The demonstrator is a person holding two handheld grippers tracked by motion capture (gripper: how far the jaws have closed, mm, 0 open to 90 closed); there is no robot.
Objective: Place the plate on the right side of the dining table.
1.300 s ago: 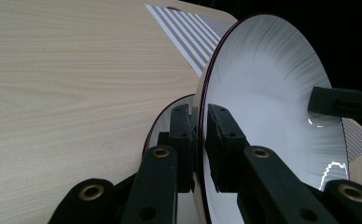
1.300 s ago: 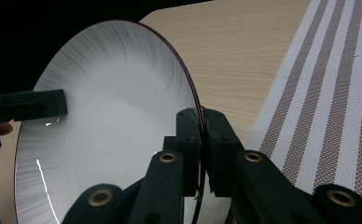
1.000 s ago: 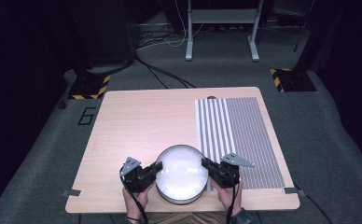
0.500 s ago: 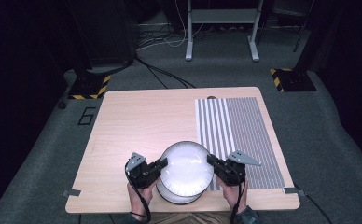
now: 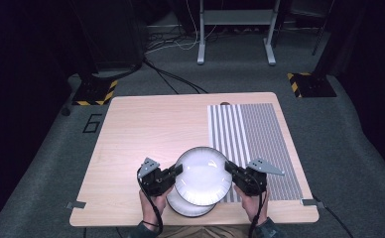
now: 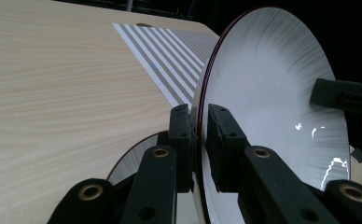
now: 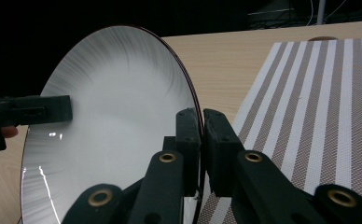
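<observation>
white plate (image 5: 203, 175) is being held above a second plate (image 5: 190, 207) at the near table (image 5: 146, 124) edge | opposite rims are being pinched by left gripper (image 5: 174, 172) and right gripper (image 5: 229, 168), jaws narrowed on it, likely for balance | striped placemat (image 5: 260, 139) is lying just beside

Two plates (image 5: 203, 173) (image 5: 193, 208), one striped mat (image 5: 252, 144), two grippers (image 5: 176, 170) (image 5: 229, 167).

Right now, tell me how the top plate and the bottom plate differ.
The top plate is lifted, clamped at opposite rims by the left gripper and right gripper; the bottom plate lies flat on the table, untouched. The top plate shows its whole face; the bottom plate is mostly hidden beneath it. Both are round and white with dark rims.
</observation>
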